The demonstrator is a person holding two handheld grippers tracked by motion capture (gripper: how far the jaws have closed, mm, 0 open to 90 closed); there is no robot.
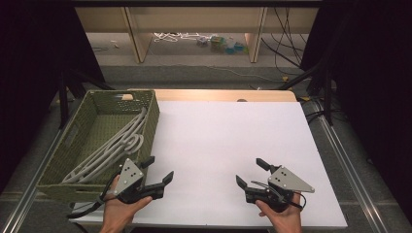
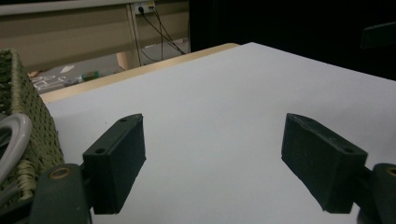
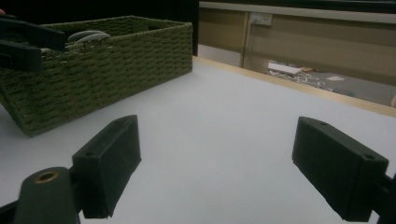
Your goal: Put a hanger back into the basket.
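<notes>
A green woven basket (image 1: 152, 127) stands at the table's left with several grey hangers (image 1: 114, 145) lying in it. My left gripper (image 1: 158, 169) rests by the basket's near right corner, open with nothing between its jaws; its own view shows the basket wall (image 2: 28, 116) and a hanger's curve (image 2: 14, 135) at the left, with bare white table around the left gripper (image 2: 212, 161). My right gripper (image 1: 250, 173) sits near the front right of the white table (image 1: 228, 141), open and empty. Its own camera looks past the right gripper (image 3: 215, 172) at the basket (image 3: 93, 79) to the left.
The white tabletop has a wooden strip (image 1: 223, 95) along its far edge. Beyond it are floor, wooden shelf legs (image 1: 138, 39), cables and small clutter (image 1: 223, 44). Metal rails (image 1: 350, 170) run along the table's sides.
</notes>
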